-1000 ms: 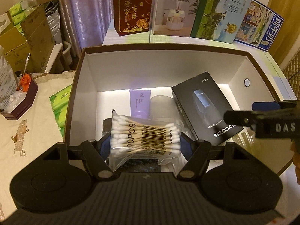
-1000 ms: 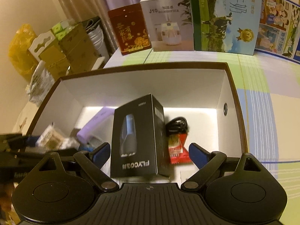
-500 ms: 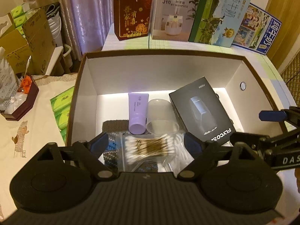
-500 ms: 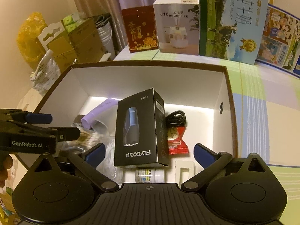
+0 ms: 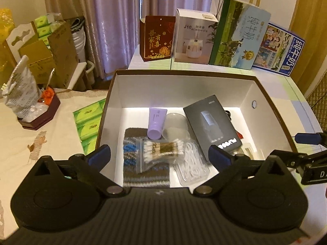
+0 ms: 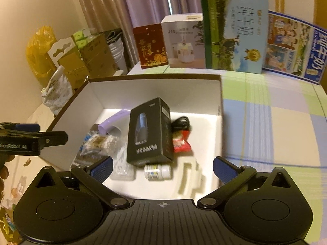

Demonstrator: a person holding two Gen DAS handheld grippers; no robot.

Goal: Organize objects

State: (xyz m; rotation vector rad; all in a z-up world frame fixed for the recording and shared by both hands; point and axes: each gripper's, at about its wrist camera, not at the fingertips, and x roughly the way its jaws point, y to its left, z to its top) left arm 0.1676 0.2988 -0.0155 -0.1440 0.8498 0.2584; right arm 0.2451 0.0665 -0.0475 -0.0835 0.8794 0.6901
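White card lines the open storage box (image 5: 179, 90), brown on its outer rim, which sits on a table with a pale checked cloth (image 6: 271, 122); inside, a bag of cotton swabs (image 5: 163, 150) lies flat on a knitted cloth (image 5: 130, 149) near the box's front left, its long axis running left to right in the left wrist view; beside it a black shaver box (image 5: 212, 126) lies slanted, its long axis running from the front wall toward the back, its printed brand name at the near end; a lilac tube (image 5: 156, 123) points cap-first toward the camera. Both tools hang above the box's near edge, tilted downward into it; the left gripper (image 5: 159, 156) has just been opening, and its blue pads (image 5: 100, 155) stand wide apart over the swabs without touching them; the right gripper (image 6: 162, 168) is spread just as wide, nothing between its fingers, the shaver box lying free beyond them; a person's fingers (image 6: 4, 172) show at the left edge of the right wrist view.
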